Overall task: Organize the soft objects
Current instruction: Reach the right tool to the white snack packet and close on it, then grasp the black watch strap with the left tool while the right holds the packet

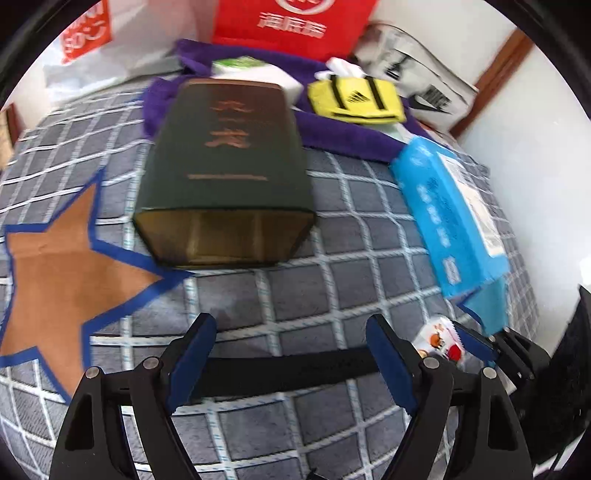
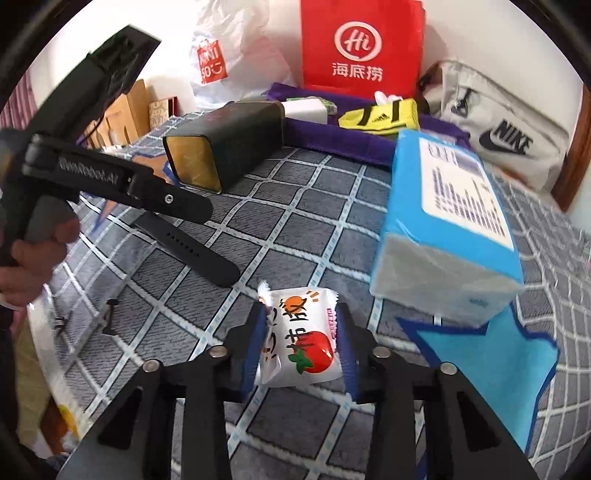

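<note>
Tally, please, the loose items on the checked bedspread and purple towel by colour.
Dark green: 1, tin box
Blue: 1, tissue pack
Black: 1, watch strap
White: 2, snack packet, small carton
Yellow: 1, pouch
Total: 6

The work surface is a bed (image 2: 303, 206) covered with a grey blanket in a white grid pattern, with star patches in brown (image 1: 55, 273) and blue (image 2: 491, 362). Behind the bed stands a plain white wall (image 2: 258, 22). A brown wooden trim strip (image 2: 576, 155) runs down the wall at the bed's far right corner. Cardboard pieces (image 2: 122, 114) lean beyond the bed's far left edge. Lighting is bright and even.
</note>
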Action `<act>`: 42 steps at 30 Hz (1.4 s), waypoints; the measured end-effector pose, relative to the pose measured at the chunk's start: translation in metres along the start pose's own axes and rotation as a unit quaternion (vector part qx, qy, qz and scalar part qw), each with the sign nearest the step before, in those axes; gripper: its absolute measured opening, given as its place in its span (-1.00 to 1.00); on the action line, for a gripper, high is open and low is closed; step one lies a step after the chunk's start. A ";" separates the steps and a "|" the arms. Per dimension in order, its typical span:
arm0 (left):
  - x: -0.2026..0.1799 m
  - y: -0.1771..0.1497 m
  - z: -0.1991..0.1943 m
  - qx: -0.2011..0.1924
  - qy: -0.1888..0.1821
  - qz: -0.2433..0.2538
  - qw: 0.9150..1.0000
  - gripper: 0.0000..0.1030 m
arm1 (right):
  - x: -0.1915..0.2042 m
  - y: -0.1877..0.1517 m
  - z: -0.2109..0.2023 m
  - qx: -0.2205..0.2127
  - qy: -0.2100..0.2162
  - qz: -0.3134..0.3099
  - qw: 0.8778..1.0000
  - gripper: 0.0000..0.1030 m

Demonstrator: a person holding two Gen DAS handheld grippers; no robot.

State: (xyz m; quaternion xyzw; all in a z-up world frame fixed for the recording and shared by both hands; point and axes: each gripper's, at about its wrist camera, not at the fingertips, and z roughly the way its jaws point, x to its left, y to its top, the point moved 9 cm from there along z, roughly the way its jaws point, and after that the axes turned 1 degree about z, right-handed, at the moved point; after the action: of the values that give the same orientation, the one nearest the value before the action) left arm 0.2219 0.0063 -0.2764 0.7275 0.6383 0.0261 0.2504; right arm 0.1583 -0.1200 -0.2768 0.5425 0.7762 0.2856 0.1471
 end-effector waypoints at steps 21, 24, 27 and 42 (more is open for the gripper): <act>-0.024 -0.067 -0.025 0.029 -0.022 0.034 0.999 0.51 | 0.004 -0.013 -0.010 -0.006 0.029 0.042 0.999 0.32; -0.025 -0.067 -0.024 0.027 -0.008 0.042 0.999 0.51 | 0.012 -0.015 -0.003 -0.008 -0.026 -0.003 1.000 0.33; -0.021 -0.062 -0.022 0.017 0.025 0.053 0.998 0.51 | 0.013 -0.015 -0.003 -0.014 -0.032 -0.016 0.999 0.03; -0.033 -0.047 -0.013 -0.034 0.114 0.156 0.981 -0.53 | -0.027 -0.031 -0.028 -0.011 -0.003 0.051 0.999 -0.33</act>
State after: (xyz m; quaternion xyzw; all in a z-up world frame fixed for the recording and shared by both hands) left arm 0.1685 -0.0178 -0.2746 0.8014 0.5403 0.1690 0.1931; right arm 0.1297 -0.1609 -0.2750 0.5803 0.7442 0.2992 0.1407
